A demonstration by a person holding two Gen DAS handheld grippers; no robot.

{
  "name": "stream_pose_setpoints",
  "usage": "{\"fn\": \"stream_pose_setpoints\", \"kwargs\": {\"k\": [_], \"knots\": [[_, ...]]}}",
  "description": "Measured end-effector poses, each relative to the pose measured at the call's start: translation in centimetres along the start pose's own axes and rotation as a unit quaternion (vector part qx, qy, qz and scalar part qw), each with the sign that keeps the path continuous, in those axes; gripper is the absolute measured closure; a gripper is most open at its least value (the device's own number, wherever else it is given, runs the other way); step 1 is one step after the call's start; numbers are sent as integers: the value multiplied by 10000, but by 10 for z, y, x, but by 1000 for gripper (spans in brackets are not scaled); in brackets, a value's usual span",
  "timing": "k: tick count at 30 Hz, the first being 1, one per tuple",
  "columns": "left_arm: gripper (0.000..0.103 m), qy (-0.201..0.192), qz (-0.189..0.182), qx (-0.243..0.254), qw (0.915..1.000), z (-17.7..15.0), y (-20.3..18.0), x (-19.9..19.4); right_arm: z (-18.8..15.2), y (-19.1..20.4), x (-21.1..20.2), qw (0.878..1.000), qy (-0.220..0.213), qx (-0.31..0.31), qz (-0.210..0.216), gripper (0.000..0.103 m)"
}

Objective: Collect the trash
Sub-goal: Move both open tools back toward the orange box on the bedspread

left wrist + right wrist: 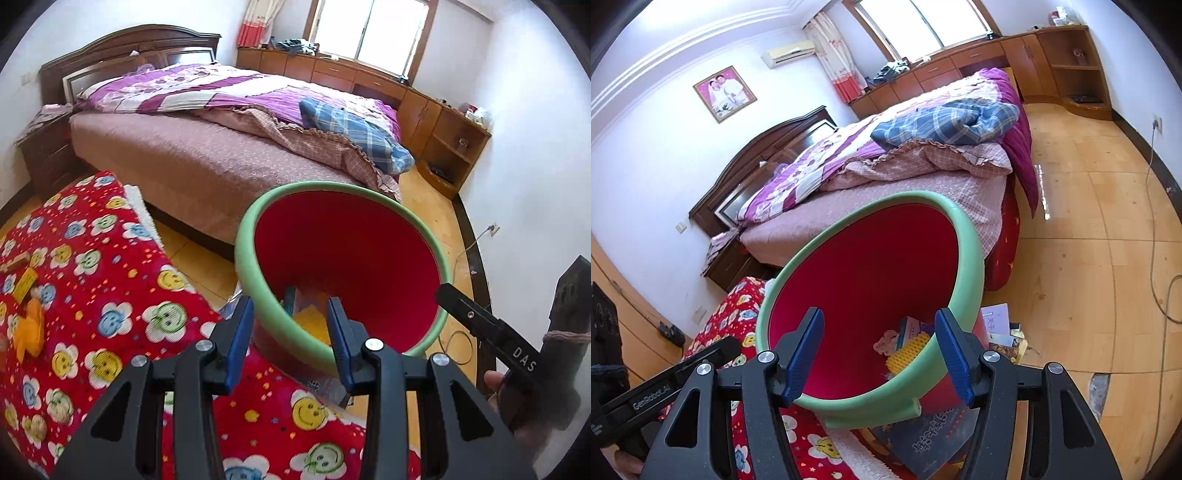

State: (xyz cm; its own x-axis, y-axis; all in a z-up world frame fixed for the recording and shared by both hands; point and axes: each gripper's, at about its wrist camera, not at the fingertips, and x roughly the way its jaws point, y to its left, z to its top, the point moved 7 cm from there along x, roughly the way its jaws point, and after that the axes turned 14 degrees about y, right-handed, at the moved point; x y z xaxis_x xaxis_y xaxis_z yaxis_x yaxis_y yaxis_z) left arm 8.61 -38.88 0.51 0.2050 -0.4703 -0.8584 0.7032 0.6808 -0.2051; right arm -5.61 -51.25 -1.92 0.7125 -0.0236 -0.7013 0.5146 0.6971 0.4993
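A red bin with a green rim point(258, 295) point(975, 266) stands tilted toward me beside the bed. In its bottom lie a yellow ribbed piece point(910, 350), a pink crumpled scrap point(886, 339) and a small box point(912, 326). My left gripper point(291, 332) hovers open over the bin's near rim, nothing between its blue pads point(242, 339). My right gripper point(879, 358) point(480, 325) stands open at the bin's mouth, one fingertip close to the rim; I cannot tell if it touches. An orange piece point(29, 328) and a yellow packet point(24, 284) lie on the red flowered blanket point(110, 277).
A bed with purple bedding point(207, 155) fills the space behind the bin. Books and papers point(942, 435) lie on the wooden floor point(1089, 258) under and beside the bin. A cable point(1152, 240) runs along the right wall. A person's hand point(495, 380) holds the right gripper.
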Motion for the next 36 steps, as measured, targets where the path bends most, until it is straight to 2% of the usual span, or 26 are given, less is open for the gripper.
{"fn": "stream_pose_setpoints", "kwargs": {"k": [24,26,28,32,36], "knots": [[62,-335,508,-880,9943,-41,84,-67,-22,64,-6,9977,189,-655,31,39],[62,-359,555,-995,9928,-45,96,-74,-25,69,-5,9973,229,-705,-5,36],[62,-402,631,-1093,9912,-48,108,-81,-27,73,-4,9969,255,-742,-21,29],[61,-514,864,-1275,9867,-56,136,-98,-32,86,-4,9958,311,-863,-36,29],[54,-623,1125,-1464,9808,-64,166,-113,-37,98,-3,9946,329,-985,-66,29]]}}
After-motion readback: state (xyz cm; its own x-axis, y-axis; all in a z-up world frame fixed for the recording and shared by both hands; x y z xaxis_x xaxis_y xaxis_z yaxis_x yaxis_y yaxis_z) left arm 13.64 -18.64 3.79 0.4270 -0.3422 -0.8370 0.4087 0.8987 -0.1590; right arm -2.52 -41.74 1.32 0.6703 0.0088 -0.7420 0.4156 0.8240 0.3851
